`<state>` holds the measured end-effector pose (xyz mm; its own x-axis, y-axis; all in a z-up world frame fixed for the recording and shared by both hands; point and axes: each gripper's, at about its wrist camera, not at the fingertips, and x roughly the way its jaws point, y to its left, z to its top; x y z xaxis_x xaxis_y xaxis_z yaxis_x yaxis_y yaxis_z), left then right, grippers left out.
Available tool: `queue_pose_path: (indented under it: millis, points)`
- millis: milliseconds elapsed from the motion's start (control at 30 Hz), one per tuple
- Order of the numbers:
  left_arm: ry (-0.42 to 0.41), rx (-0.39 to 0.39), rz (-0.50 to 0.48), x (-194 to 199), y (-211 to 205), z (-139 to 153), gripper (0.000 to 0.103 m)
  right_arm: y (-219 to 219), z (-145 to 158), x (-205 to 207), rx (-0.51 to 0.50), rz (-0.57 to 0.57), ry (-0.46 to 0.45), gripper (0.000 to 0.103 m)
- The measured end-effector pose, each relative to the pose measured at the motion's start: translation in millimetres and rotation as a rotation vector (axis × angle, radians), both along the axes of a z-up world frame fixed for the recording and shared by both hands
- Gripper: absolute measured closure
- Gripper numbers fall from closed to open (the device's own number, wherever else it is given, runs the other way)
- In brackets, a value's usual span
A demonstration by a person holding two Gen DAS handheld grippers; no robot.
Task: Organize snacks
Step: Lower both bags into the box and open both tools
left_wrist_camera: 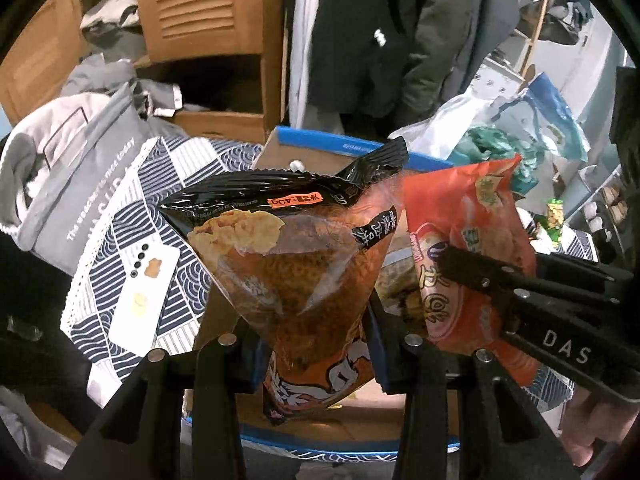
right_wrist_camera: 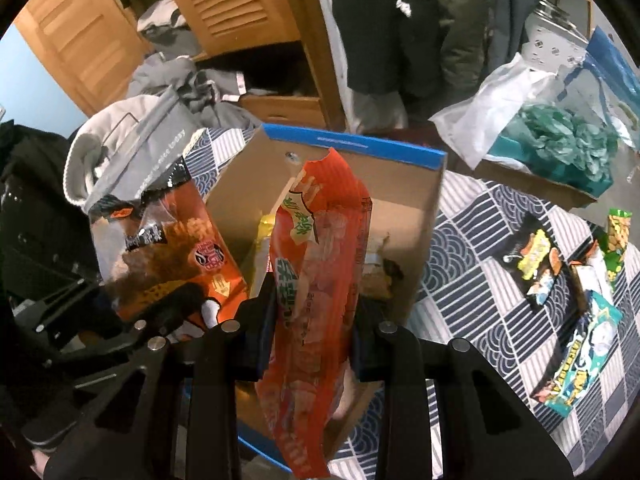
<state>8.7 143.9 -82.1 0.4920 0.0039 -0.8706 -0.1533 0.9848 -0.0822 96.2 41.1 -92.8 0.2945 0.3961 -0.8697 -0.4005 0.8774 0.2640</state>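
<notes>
Hanging at mid-frame in the left wrist view, an orange and black snack bag (left_wrist_camera: 296,280) is pinched at its lower part by the left tool (left_wrist_camera: 316,348), closed on it; an orange sticker near its black top reads "40g" upside down. Just right of it, the red snack bag (left_wrist_camera: 472,248) is clamped by the right tool (right_wrist_camera: 312,336), whose body shows "DAS" at the right edge of the left view. Both bags hang over an open cardboard box (right_wrist_camera: 400,184) with blue rims, which holds a few packets. At the right of the right wrist view, small snack packets (right_wrist_camera: 576,280) lie on open patterned cloth (right_wrist_camera: 472,240). A grey bag (left_wrist_camera: 72,168) at upper left carries partly legible white lettering.
</notes>
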Motion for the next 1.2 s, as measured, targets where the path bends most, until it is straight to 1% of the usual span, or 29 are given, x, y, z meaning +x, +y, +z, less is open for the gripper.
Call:
queue_pose_path:
  millis: [100,167,200,233,267,300,333,433,500,600,700,733,867,1200]
  points:
    - [0.041,-0.012,0.011,3.0,4.4,-9.7,0.061,6.6,-6.0,1.7,-0.015,0.01,0.014,0.074]
    - [0.058,-0.026,0.023,3.3,7.5,-13.0,0.061,9.5,-8.8,3.0,-0.022,0.017,0.025,0.071]
    - [0.063,-0.029,0.033,3.0,9.6,-13.7,0.058,10.5,-9.5,3.3,-0.024,0.019,0.028,0.07]
    - [0.064,-0.028,0.038,3.1,11.1,-12.9,0.051,11.4,-9.8,3.8,-0.021,0.023,0.031,0.064]
    - [0.058,-0.026,0.045,2.3,12.4,-11.1,0.047,12.2,-9.7,4.0,-0.02,0.024,0.03,0.053]
    - [0.047,-0.021,0.052,1.1,13.1,-8.7,0.04,11.9,-8.4,4.0,-0.021,0.022,0.023,0.047]
    - [0.035,-0.016,0.06,0.3,13.6,-5.9,0.036,10.9,-6.4,3.7,-0.027,0.015,0.009,0.039]
    - [0.02,-0.012,0.066,-1.0,13.9,0.2,0.032,5.7,-1.6,3.7,-0.038,-0.002,-0.012,0.038]
    - [0.018,-0.018,0.065,-1.5,13.6,2.0,0.032,0.8,1.3,5.1,-0.031,-0.017,-0.013,0.038]
    - [0.017,-0.007,0.053,-2.2,9.1,4.5,0.031,-8.3,6.4,6.3,-0.027,-0.042,-0.019,0.036]
    - [0.016,0.006,0.037,-2.5,2.4,6.7,0.026,-17.8,10.9,6.5,-0.028,-0.066,-0.025,0.034]
    - [0.014,0.008,0.034,-2.3,1.2,7.0,0.026,-21.2,12.4,6.3,-0.028,-0.075,-0.027,0.032]
    - [0.015,0.013,0.018,-1.7,-7.2,8.9,0.025,-34.1,16.5,5.4,-0.04,-0.105,-0.043,0.026]
    - [0.038,-0.008,-0.034,4.0,-36.5,11.1,0.025,-69.9,20.0,4.7,-0.06,-0.168,-0.047,0.026]
